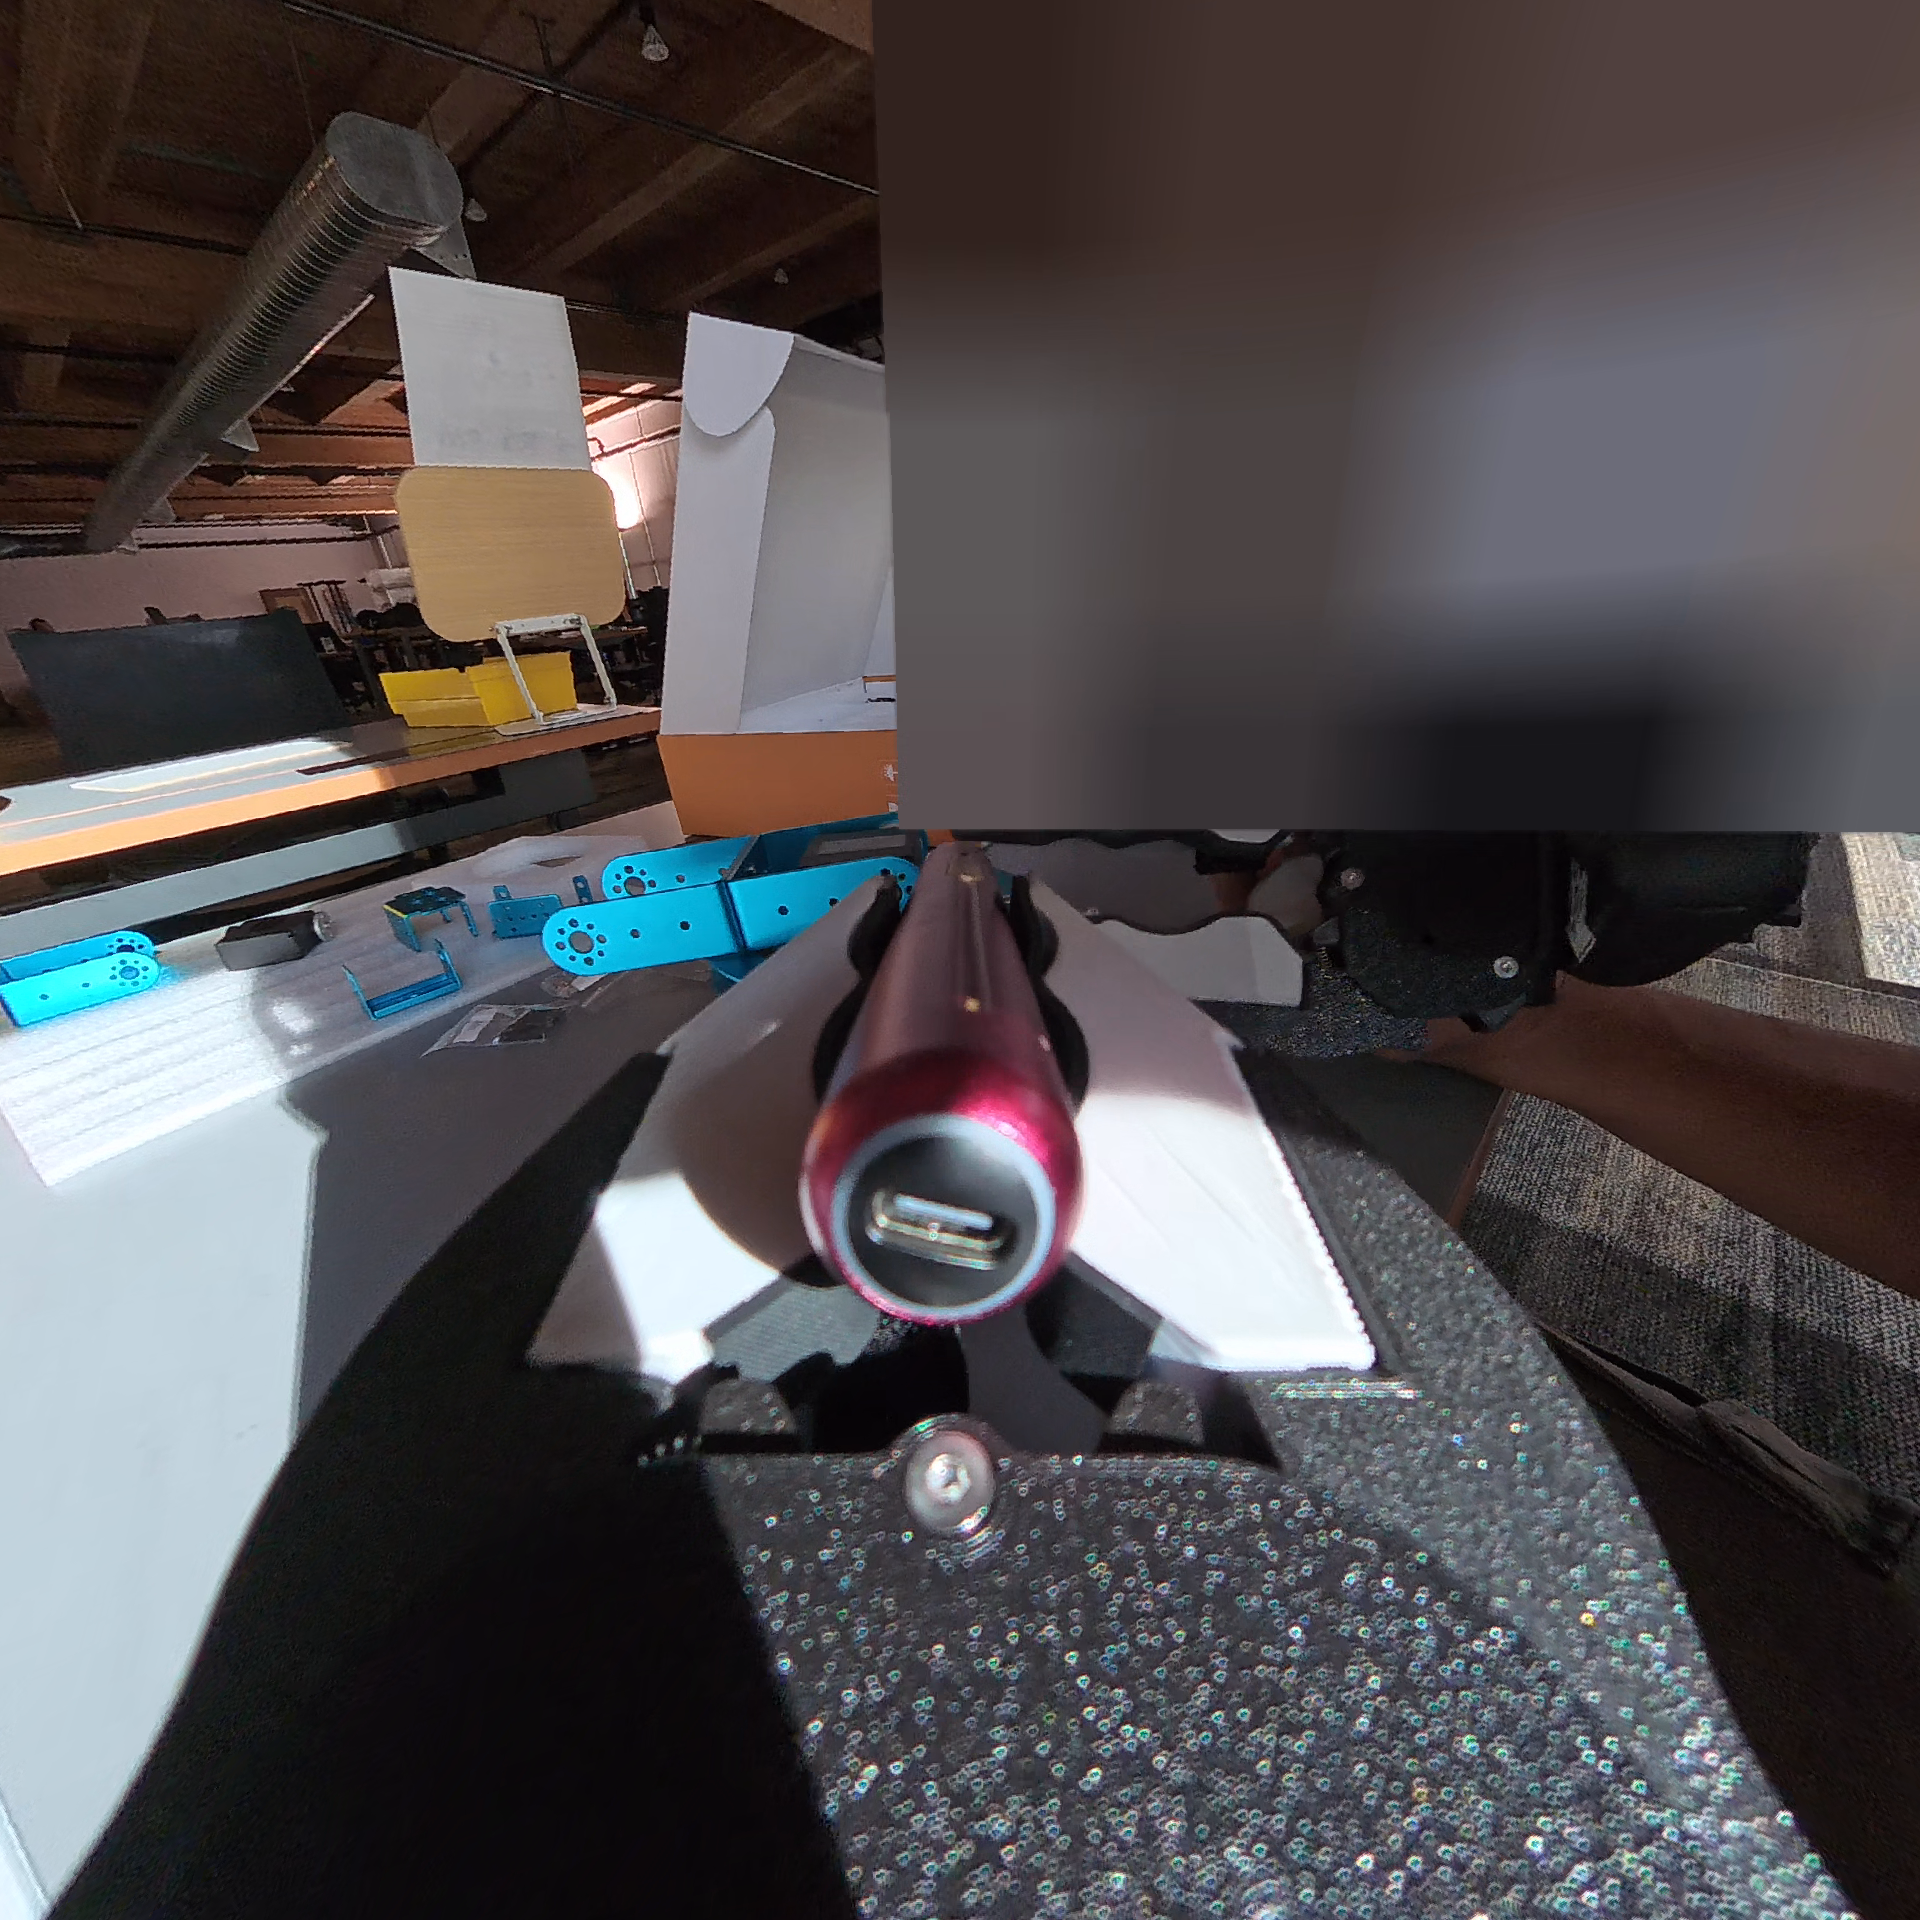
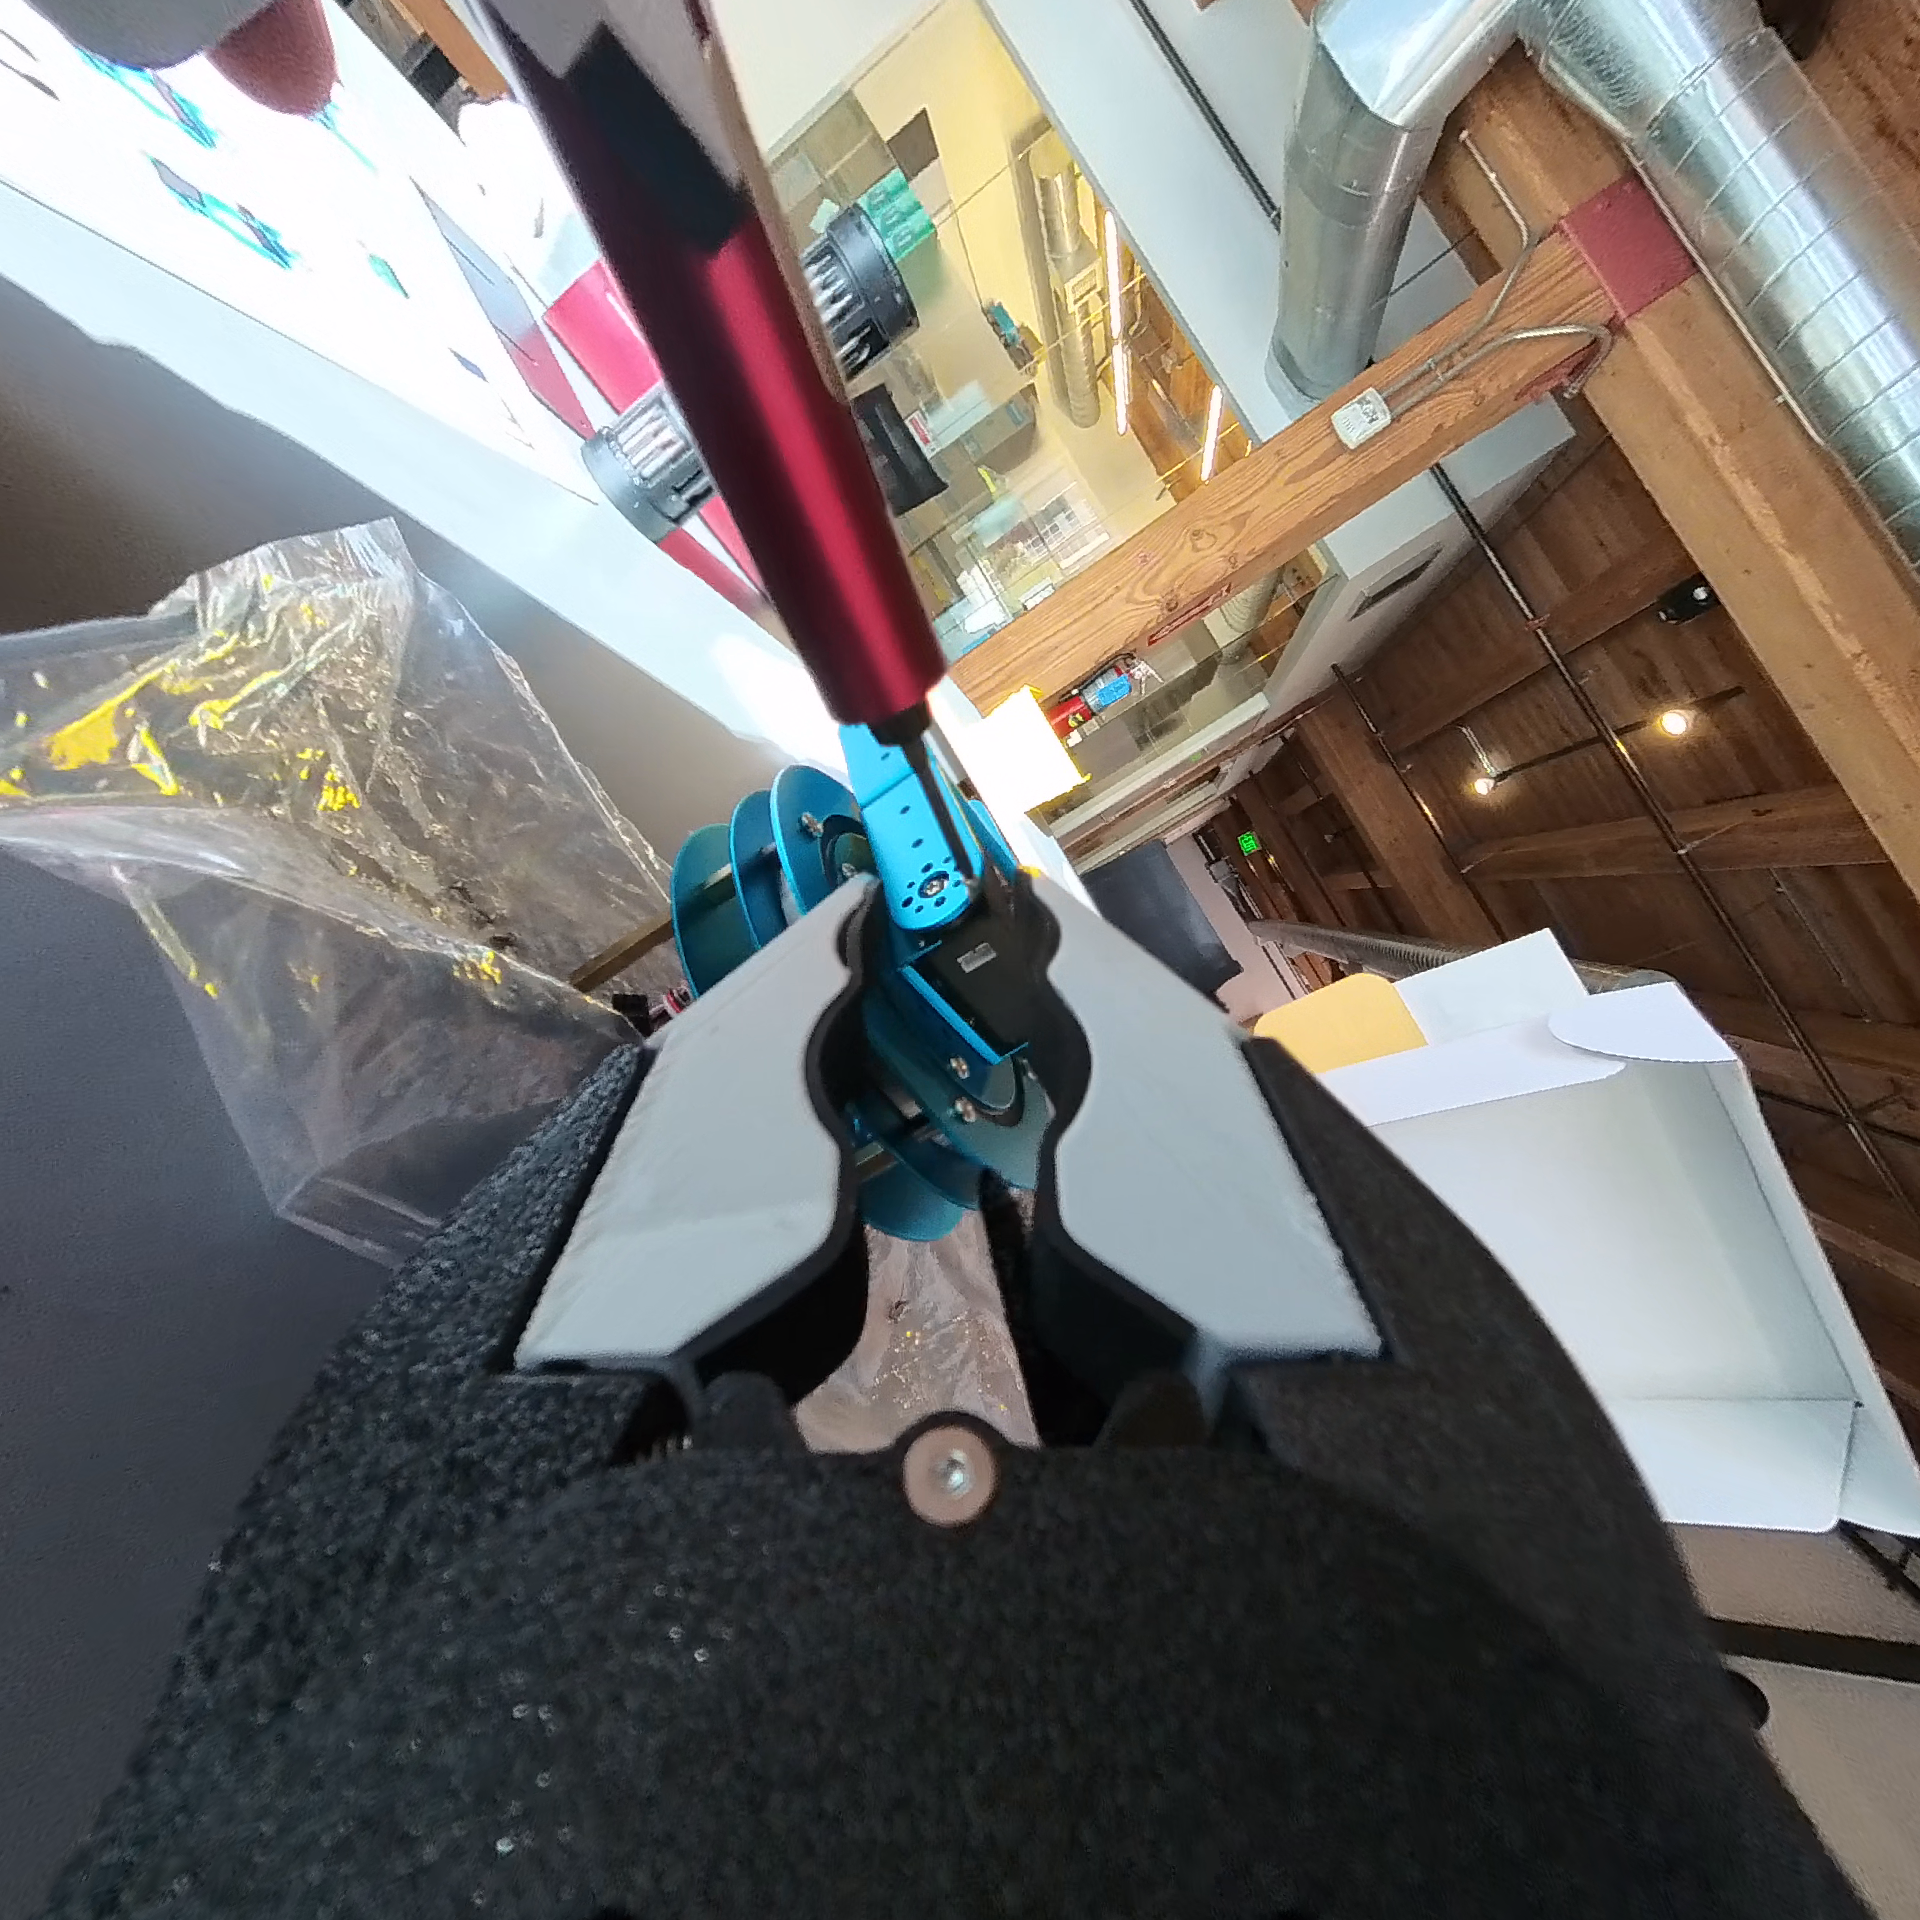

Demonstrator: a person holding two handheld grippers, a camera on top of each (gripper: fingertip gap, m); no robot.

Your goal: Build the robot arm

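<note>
L gripper [image 1: 951, 894] clamps red screwdriver [image 1: 940, 1049], R gripper [image 2: 951, 904] grips blue servo assy [image 2: 935, 997], bit tip on bracket

Hard sunlight across the left gripper [image 1: 951, 904], deep shadow left of it, red screwdriver [image 1: 940, 1164] end soft-focused, white table [image 2: 343, 343] blown out beyond the right gripper [image 2: 951, 914], fisheye bending at edges
</note>
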